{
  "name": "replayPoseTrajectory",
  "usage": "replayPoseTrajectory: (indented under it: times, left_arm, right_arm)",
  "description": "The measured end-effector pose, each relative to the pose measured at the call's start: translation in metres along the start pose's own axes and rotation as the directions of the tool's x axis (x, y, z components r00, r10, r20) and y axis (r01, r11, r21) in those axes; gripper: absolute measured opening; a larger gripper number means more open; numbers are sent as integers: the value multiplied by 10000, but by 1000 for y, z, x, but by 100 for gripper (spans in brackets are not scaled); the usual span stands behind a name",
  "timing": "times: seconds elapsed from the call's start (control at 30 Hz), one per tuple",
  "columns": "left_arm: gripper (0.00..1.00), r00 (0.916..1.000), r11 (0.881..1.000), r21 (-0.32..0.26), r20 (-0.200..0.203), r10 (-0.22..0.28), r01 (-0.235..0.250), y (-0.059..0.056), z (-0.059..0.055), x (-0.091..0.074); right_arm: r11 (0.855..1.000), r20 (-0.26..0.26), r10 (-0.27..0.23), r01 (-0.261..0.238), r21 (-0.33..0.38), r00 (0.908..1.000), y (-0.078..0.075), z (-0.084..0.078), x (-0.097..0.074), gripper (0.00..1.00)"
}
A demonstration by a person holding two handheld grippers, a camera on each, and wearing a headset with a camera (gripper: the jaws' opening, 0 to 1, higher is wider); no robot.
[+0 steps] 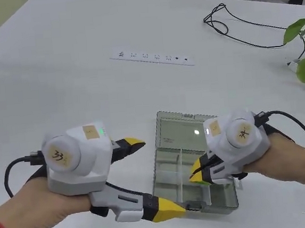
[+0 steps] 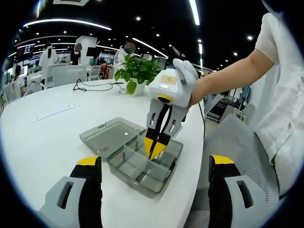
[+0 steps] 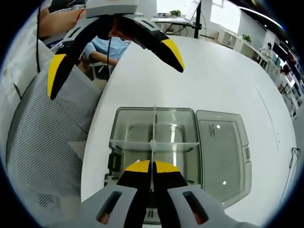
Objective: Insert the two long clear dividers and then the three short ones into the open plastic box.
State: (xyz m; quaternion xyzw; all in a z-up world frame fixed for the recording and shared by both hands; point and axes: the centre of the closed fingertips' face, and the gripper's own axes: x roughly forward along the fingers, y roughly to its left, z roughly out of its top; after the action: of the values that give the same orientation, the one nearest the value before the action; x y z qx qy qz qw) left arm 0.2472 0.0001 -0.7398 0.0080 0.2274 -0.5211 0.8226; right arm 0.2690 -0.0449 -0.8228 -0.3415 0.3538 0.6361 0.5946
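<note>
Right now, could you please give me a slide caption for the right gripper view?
Right gripper holds a clear divider inside the open plastic box; left gripper hovers open.

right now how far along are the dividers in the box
One divider already sits across the box. The right gripper is shut on a second divider that crosses it. The left gripper is open and empty. Probably three more to go.

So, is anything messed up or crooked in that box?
Nothing stands out. The box sits flat, lid open, and the right gripper pinches a clear divider standing straight, crossing a second divider.
</note>
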Motion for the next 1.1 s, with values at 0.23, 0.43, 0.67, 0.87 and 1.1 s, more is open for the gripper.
replayPoseTrajectory:
  times: [0.23,0.43,0.67,0.87,1.1]
  left_arm:
    - [95,10000,10000,-1,18,22,-22,-1,1,-1]
    - [95,10000,10000,18,23,41,-41,-1,2,-2]
    - [95,10000,10000,52,6,73,-73,-1,3,-4]
    - [95,9999,9999,66,-41,123,-122,-1,2,-6]
    - [95,9999,9999,76,-13,119,-119,-4,2,-7]
  right_arm:
    - [9994,247,-75,66,337,9997,0,1,-1,8]
    - [9971,627,-390,347,675,9973,-5,4,-15,13]
    - [9880,1436,-924,728,1364,9853,-12,8,-43,19]
    - [9748,1874,-1376,993,2000,9726,-14,-4,-73,26]
    - [9584,1610,-1833,1398,2490,9698,-9,-40,-102,30]
